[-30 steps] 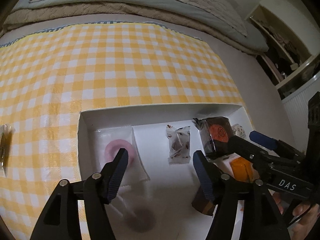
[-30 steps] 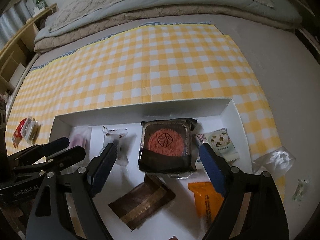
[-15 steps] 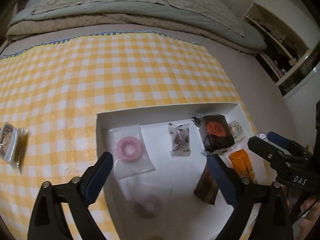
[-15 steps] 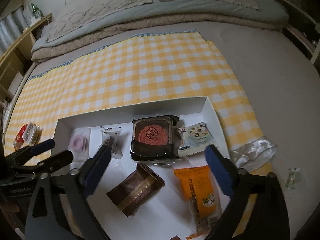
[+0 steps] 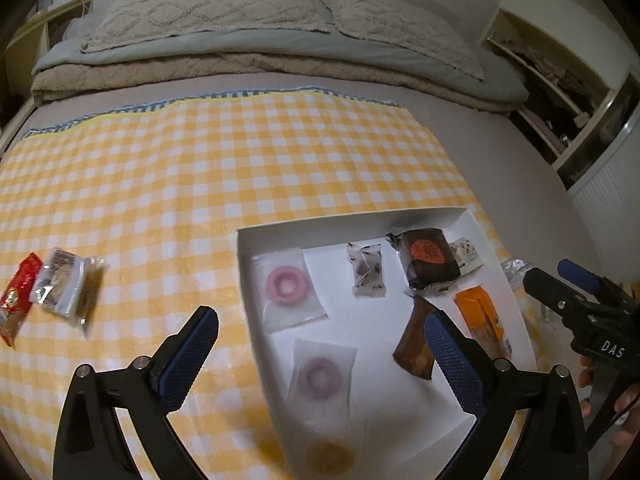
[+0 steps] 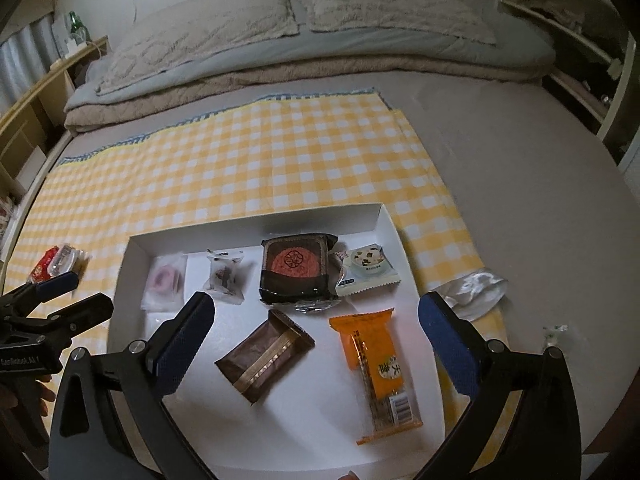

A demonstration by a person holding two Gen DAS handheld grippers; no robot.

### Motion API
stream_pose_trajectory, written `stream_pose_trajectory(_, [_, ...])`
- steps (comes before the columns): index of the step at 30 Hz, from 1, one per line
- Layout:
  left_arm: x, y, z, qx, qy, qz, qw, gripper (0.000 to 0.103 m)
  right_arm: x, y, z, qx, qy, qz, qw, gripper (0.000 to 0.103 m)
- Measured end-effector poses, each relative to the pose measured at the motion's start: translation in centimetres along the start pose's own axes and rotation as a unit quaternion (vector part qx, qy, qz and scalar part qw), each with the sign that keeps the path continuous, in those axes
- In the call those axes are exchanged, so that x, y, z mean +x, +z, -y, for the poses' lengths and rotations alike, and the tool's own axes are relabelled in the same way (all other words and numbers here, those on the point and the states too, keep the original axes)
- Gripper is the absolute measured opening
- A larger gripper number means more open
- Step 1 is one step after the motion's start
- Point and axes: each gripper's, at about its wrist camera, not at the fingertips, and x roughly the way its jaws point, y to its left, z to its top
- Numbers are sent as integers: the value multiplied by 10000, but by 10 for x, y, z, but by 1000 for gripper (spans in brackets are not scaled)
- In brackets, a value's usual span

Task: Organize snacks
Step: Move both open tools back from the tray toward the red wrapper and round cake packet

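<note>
A white tray (image 5: 352,222) (image 6: 256,220) on the yellow checked cloth holds a pink donut packet (image 5: 286,286), a purple donut packet (image 5: 320,376), a small wrapped sweet (image 5: 366,272), a dark mooncake box (image 6: 294,266), a brown packet (image 6: 264,356), an orange packet (image 6: 376,368) and a white-green packet (image 6: 366,266). My left gripper (image 5: 320,332) hangs wide open above the tray's left half, holding nothing. My right gripper (image 6: 316,312) hangs wide open over the brown and orange packets, also holding nothing. A red packet (image 5: 18,296) and a silver packet (image 5: 64,284) lie on the cloth left of the tray.
A crumpled silver wrapper (image 6: 474,286) and a tiny clear wrapper (image 6: 554,334) lie right of the tray. Folded bedding and pillows (image 6: 280,52) fill the far side. Shelves (image 5: 560,92) stand at the right. A blurred yellowish donut packet (image 5: 330,456) sits at the tray's near edge.
Both grippers' jaws spread from half open to wide open. Both rose and drew back from the tray, so more of the cloth and the loose packets at the left came into view.
</note>
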Motion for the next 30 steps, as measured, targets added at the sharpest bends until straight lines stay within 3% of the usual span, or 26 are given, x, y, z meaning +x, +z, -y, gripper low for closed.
stream_pose_trajectory(17, [-105,-26,-27,-48,235,492,9985,103,-62,-8,-39,-268,92,396,9988,103])
stream_pose_trajectory(30, [-186,-52,-90,42,661,886,9939,103,-84,-11,-100,-318,294,524,9977,103])
